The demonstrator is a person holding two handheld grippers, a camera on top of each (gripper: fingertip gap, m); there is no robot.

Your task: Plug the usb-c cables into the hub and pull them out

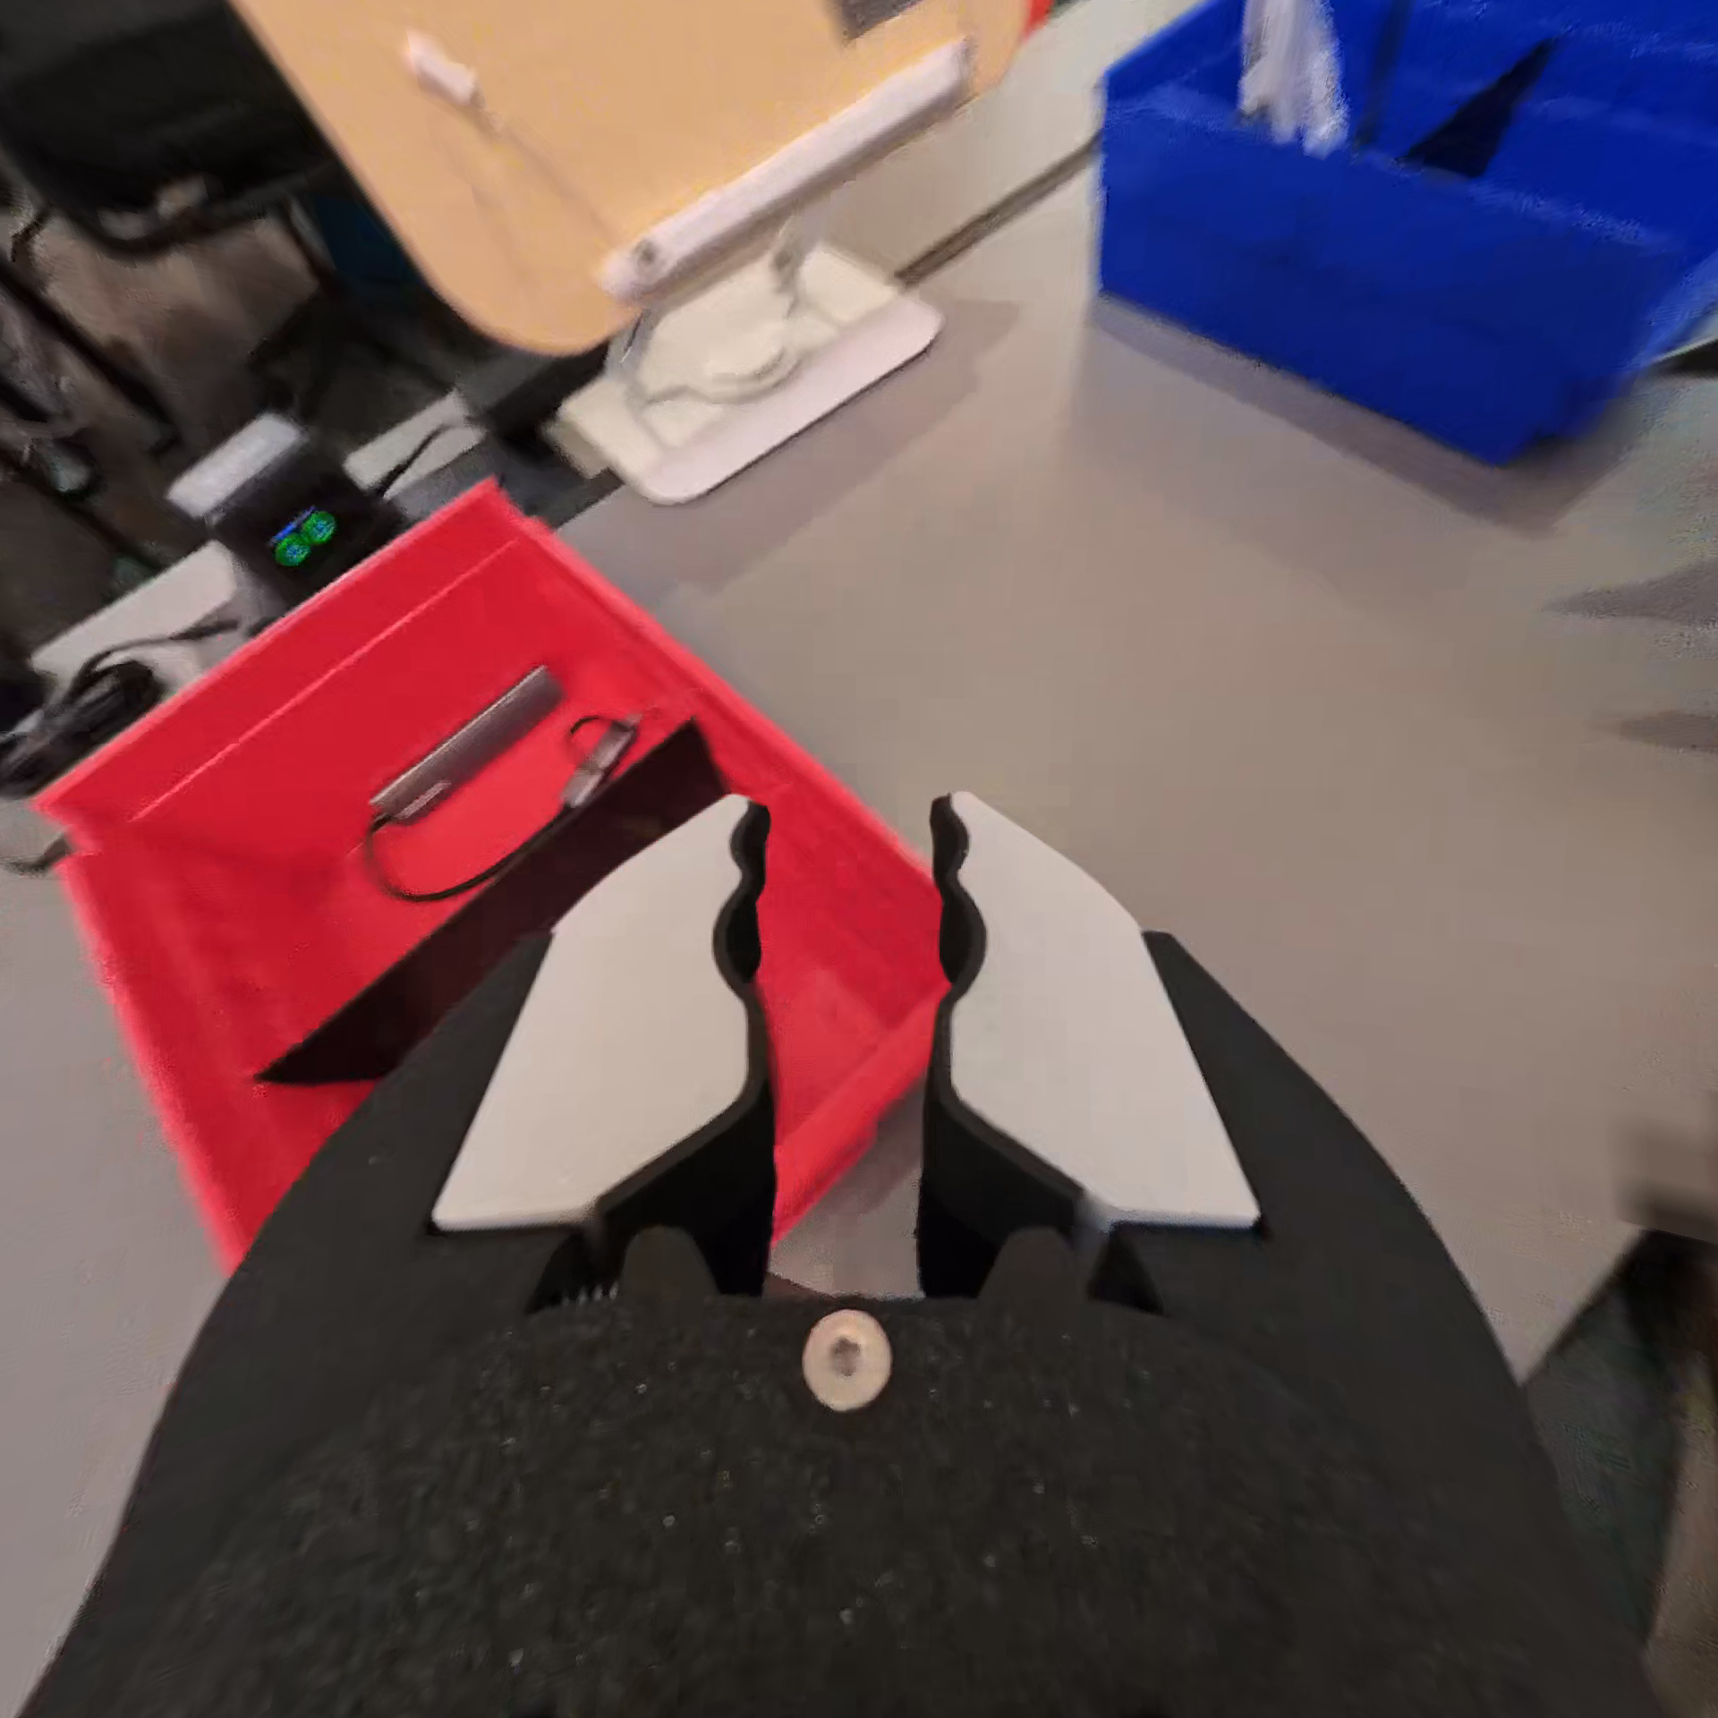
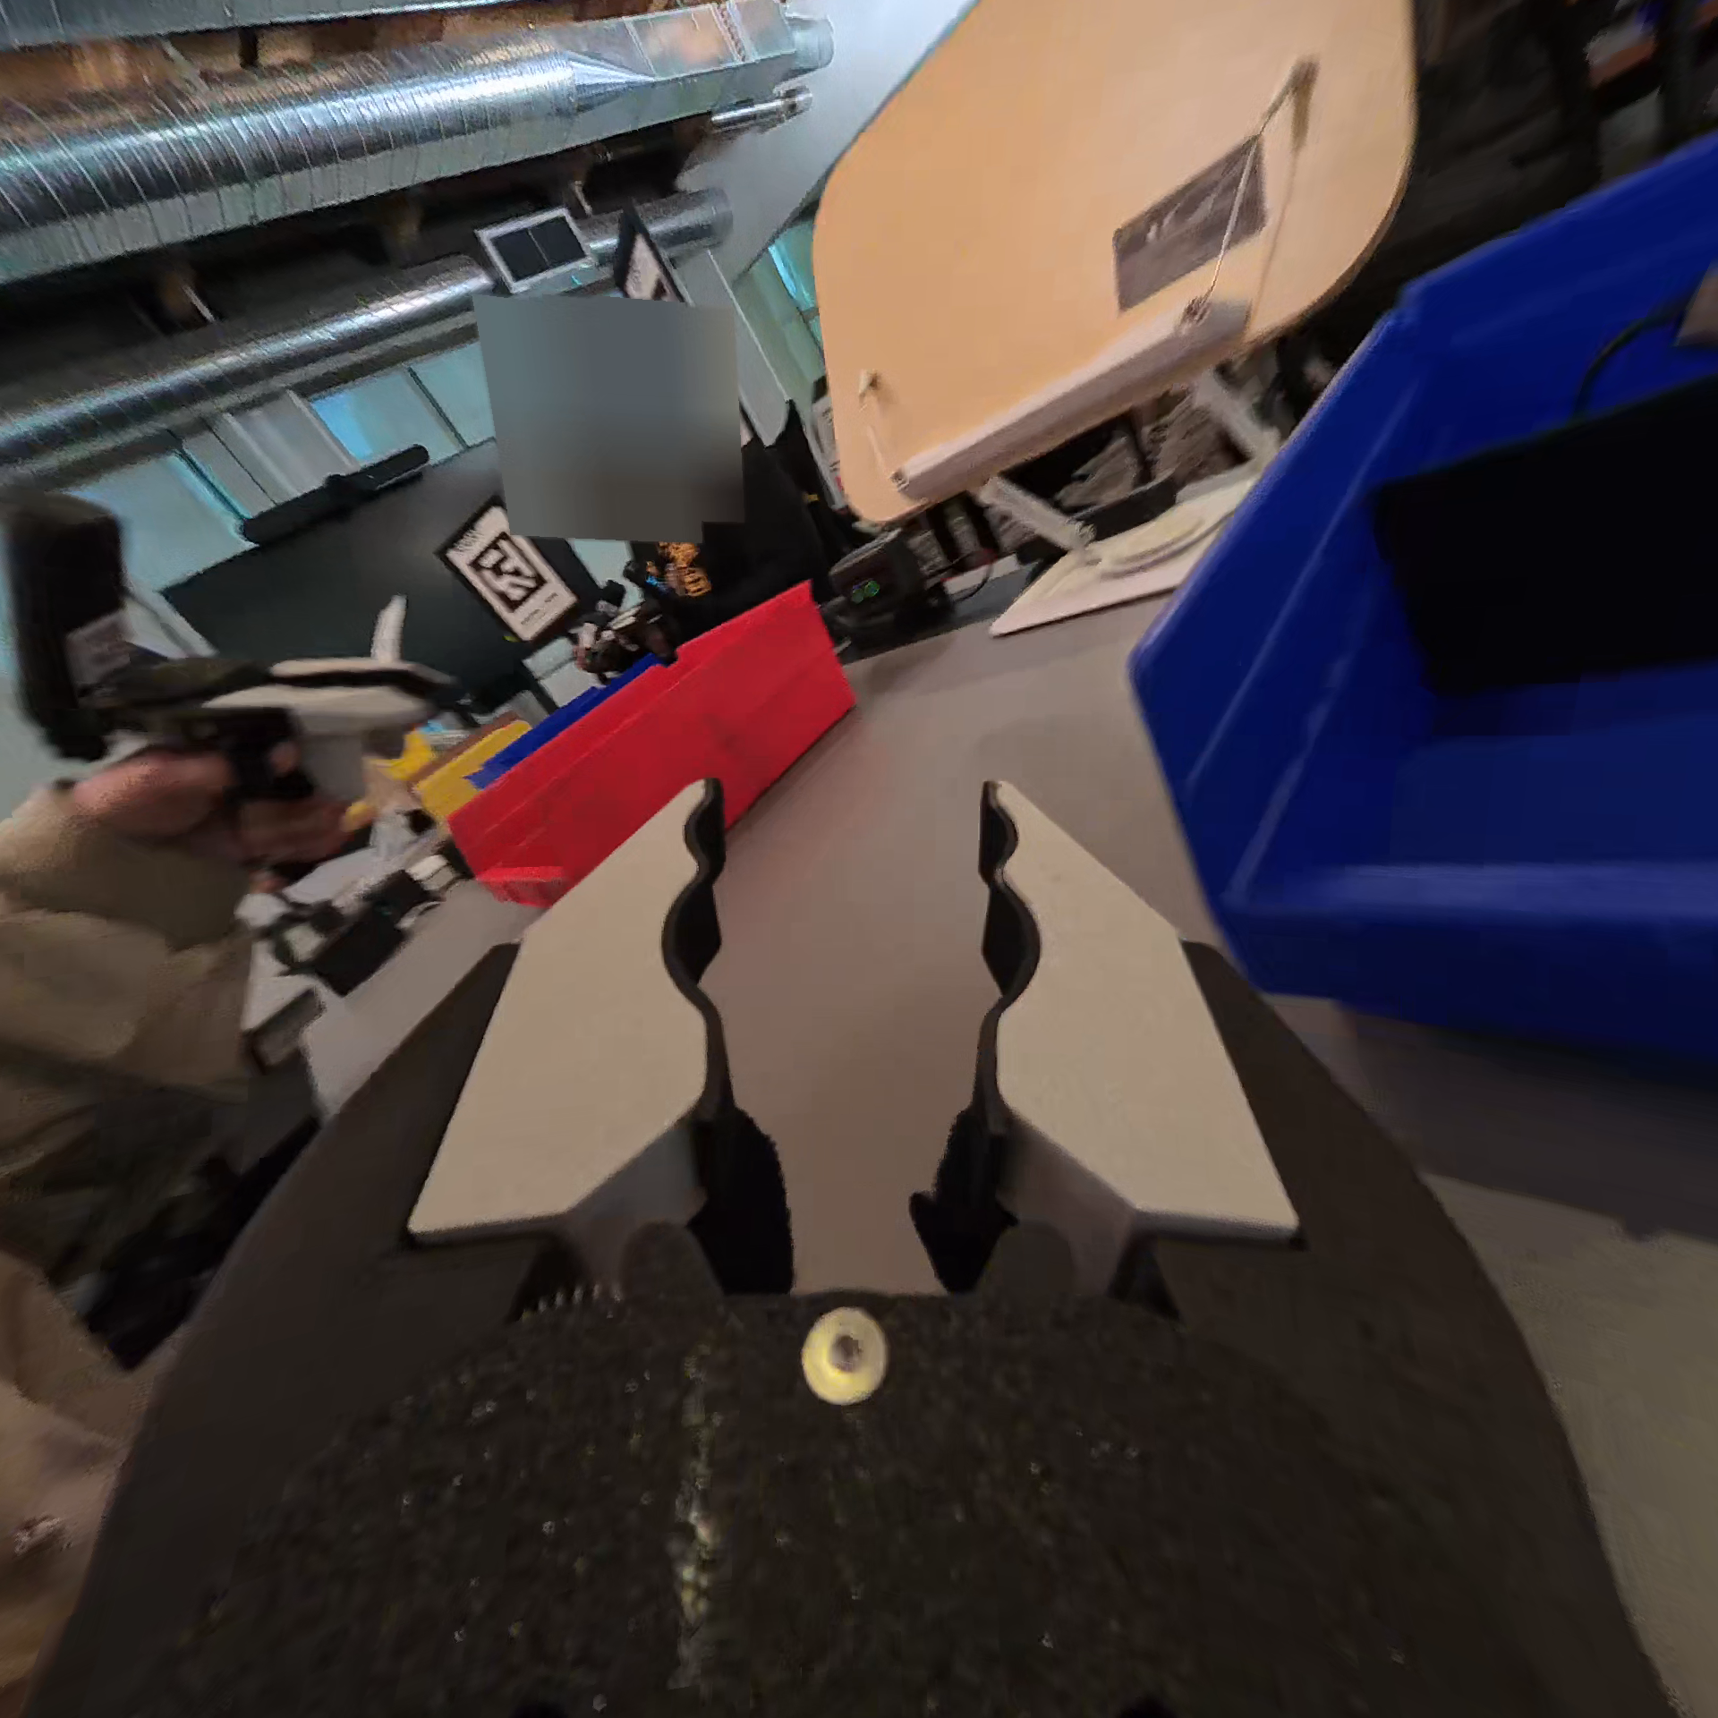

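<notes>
Grey slim metal hub [image 1: 469,748], one, lies in far compartment of red plastic bin [image 1: 279,744], black short cable [image 1: 437,874] looped beside it; connector blurred. Left gripper [image 1: 848,818] hovers over bin's near corner, fingers apart, empty. Right gripper [image 2: 851,809] parted, empty, above bare grey tabletop [image 2: 837,976], open room between bins. Blue plastic bin [image 2: 1450,790], one, cut off at right.

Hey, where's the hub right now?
In the left wrist view, the hub lies inside the red bin, in its far compartment beyond the black divider, ahead and left of the open left tongs.
</notes>
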